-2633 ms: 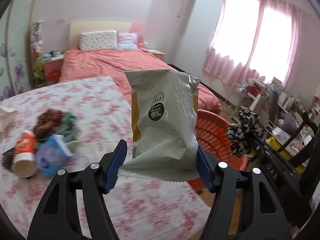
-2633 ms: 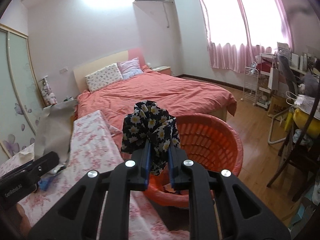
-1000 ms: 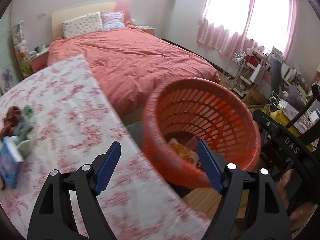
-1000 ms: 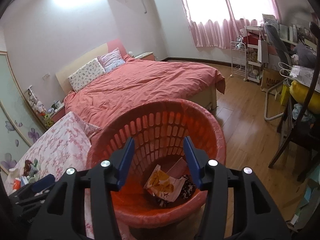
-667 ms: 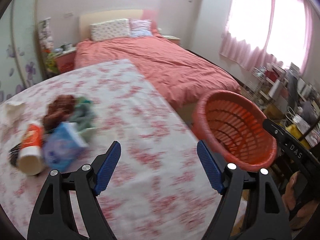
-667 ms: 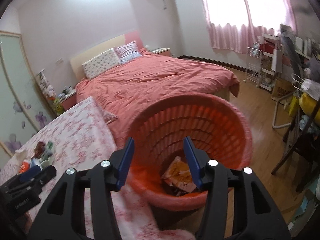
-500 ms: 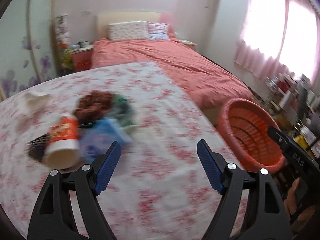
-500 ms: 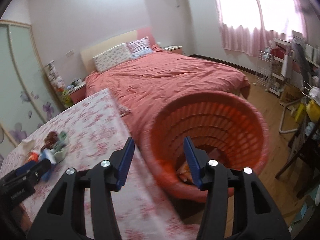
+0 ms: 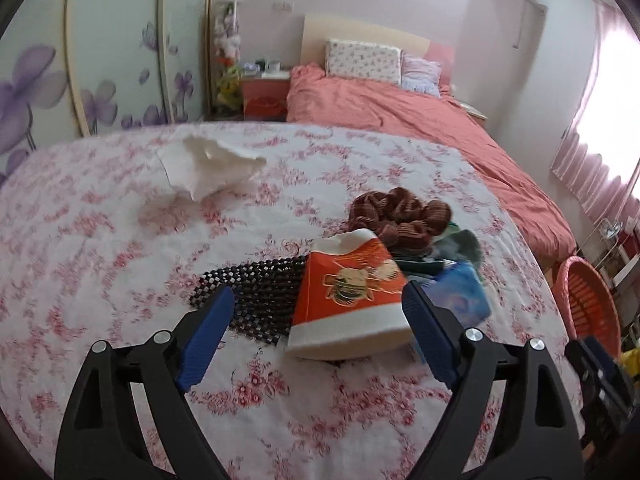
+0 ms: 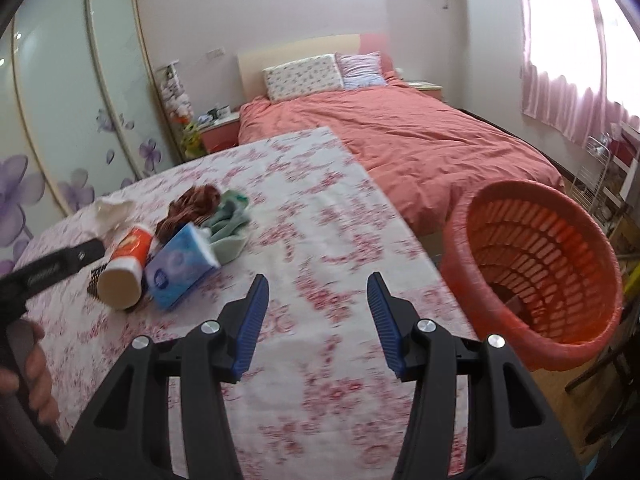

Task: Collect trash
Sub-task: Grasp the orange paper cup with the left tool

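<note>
Behind the orange paper cup [image 9: 347,292], the black mesh mat [image 9: 256,294] is partly hidden and the blue tissue pack [image 9: 460,292] blurs. Right of the cup, the picture's edge cuts the red basket [image 9: 588,300].

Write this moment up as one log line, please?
task: collect trash | left gripper: open, empty, by cup | right gripper: open, empty | basket: beside table

- Left wrist view: looks steeply down along the left gripper [image 9: 316,338], close above a cup [image 9: 348,300] on the table [image 9: 100,240].
- Right wrist view: looks down along the right gripper [image 10: 318,322], farther back near the table edge, basket [image 10: 532,264] at right.
- Shared: cup, table, basket, bed [image 10: 420,136].
</note>
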`<action>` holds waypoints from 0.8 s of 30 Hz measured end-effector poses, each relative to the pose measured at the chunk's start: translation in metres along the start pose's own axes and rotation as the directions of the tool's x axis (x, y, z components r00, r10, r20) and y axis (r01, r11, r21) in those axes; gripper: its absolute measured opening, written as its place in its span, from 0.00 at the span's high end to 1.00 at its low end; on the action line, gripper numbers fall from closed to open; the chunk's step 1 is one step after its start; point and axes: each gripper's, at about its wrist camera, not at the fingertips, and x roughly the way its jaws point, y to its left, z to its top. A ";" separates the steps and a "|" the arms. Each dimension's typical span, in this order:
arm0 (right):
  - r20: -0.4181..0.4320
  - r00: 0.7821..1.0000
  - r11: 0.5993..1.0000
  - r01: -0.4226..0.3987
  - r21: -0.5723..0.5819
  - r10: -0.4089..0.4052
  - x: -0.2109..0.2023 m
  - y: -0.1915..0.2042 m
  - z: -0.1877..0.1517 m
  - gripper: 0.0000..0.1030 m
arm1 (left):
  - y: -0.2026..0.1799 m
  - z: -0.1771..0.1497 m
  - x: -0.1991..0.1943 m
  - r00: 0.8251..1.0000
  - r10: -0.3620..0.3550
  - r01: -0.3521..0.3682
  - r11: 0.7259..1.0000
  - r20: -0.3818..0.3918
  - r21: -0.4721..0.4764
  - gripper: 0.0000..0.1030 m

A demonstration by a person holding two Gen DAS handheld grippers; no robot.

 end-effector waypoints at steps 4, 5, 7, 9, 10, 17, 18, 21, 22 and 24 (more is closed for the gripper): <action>-0.018 1.000 1.000 0.007 -0.009 -0.007 0.007 0.004 -0.001 0.51 | 0.004 0.001 0.020 0.996 -0.063 0.060 0.997 -0.059 -0.050 0.17; -0.022 1.000 1.000 0.009 -0.009 -0.009 0.008 0.004 -0.002 0.51 | 0.003 0.001 0.023 0.995 -0.067 0.064 0.996 -0.067 -0.056 0.15; -0.028 1.000 1.000 0.013 -0.011 -0.013 0.011 0.005 -0.003 0.51 | 0.001 0.000 0.030 0.994 -0.066 0.061 0.997 -0.082 -0.056 0.15; -0.033 0.999 1.000 0.016 -0.013 -0.016 0.013 0.006 -0.003 0.51 | -0.002 -0.002 0.037 0.993 -0.062 0.057 0.997 -0.103 -0.050 0.15; -0.037 0.999 1.000 0.017 -0.015 -0.018 0.014 0.006 -0.003 0.51 | -0.003 -0.003 0.038 0.992 -0.063 0.058 0.997 -0.110 -0.047 0.15; -0.053 0.998 1.000 0.013 -0.020 -0.014 0.019 0.007 -0.005 0.51 | -0.013 -0.012 0.043 0.992 -0.015 0.017 1.000 -0.124 0.015 0.15; -0.053 0.998 1.000 0.012 -0.021 -0.013 0.019 0.007 -0.006 0.51 | -0.013 -0.012 0.042 0.992 -0.014 0.016 1.000 -0.123 0.018 0.16; -0.053 0.999 1.000 0.010 -0.021 -0.011 0.019 0.007 -0.005 0.51 | -0.012 -0.012 0.040 0.993 -0.017 0.019 1.000 -0.118 0.015 0.17; -0.053 0.999 1.000 0.011 -0.021 -0.012 0.019 0.007 -0.005 0.51 | -0.012 -0.012 0.040 0.993 -0.015 0.018 1.000 -0.114 0.017 0.17; -0.054 0.998 1.000 0.010 -0.021 -0.011 0.019 0.007 -0.005 0.51 | -0.013 -0.013 0.038 0.995 -0.008 0.011 0.999 -0.102 0.030 0.18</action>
